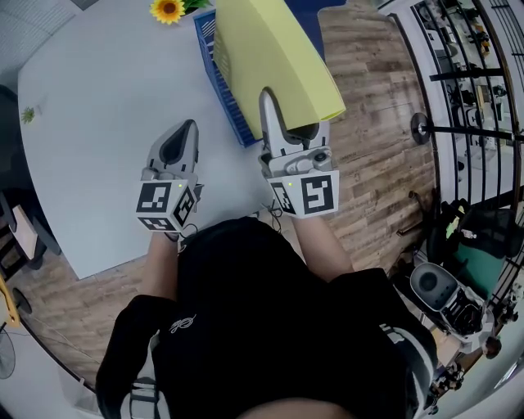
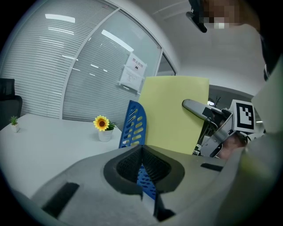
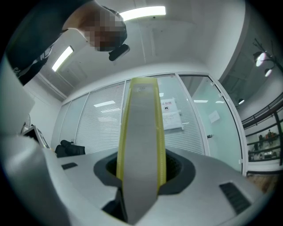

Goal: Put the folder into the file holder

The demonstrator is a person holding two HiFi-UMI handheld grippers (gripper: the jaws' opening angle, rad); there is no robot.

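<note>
Right tongs [image 1: 284, 123] are clamped on the near edge of the yellow folder [image 1: 270, 57], pads pressed on both faces, and the right gripper view looks straight along the sheet's edge rising between them. The folder stands tilted above the blue holder [image 1: 221, 90], which sits on the counter [image 1: 106, 123] at its right edge, toward the far corner. From the left gripper view the folder rises tall just behind the holder's slotted end wall; whether its lower edge is down inside the holder, I cannot tell. Left tongs [image 1: 178, 143] hover over the counter near its front edge, just left of the holder, tips together with nothing between them. A little potted sunflower [image 1: 168, 10] sits at the far edge, beside the holder.
</note>
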